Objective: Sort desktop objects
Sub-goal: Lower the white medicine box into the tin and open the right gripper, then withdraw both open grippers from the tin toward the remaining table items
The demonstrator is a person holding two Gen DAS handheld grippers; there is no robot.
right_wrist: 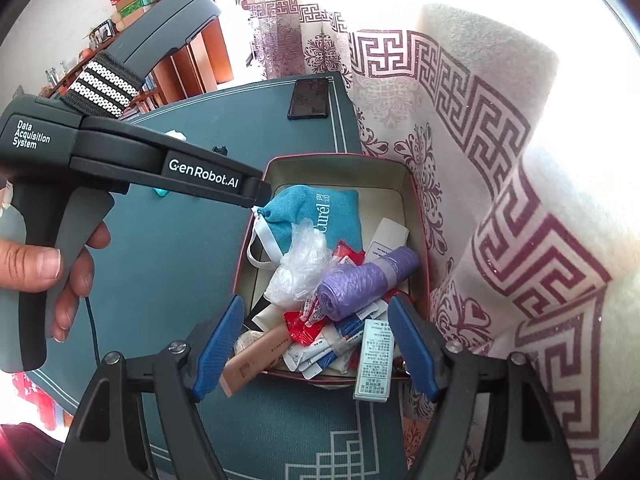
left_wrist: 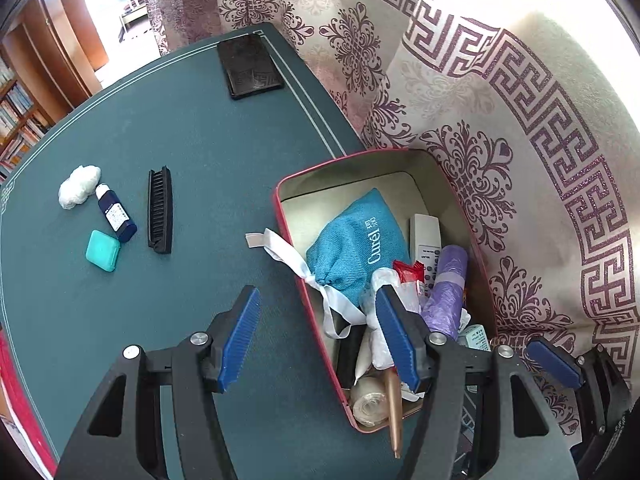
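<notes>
Comb (left_wrist: 160, 210) lies on the worktop (left_wrist: 200, 152), long axis running away, ahead-left of the left gripper (left_wrist: 318, 336); the left is nearer. Both grippers' fingers are spread, empty; the right gripper (right_wrist: 316, 346) hovers over the tin (right_wrist: 416, 200).

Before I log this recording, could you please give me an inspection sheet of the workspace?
Surface: green mat on table.
Job's things: red-rimmed box holding teal pouch, purple bag roll, sachets; comb, blue bottle, teal case, white wad on mat.
Clutter: black wallet at far corner.
Grippers: left tongs open, empty; right tongs open, empty.
Cables: thin cord below the hand.
Surroundings: patterned curtain, bookshelves.
</notes>
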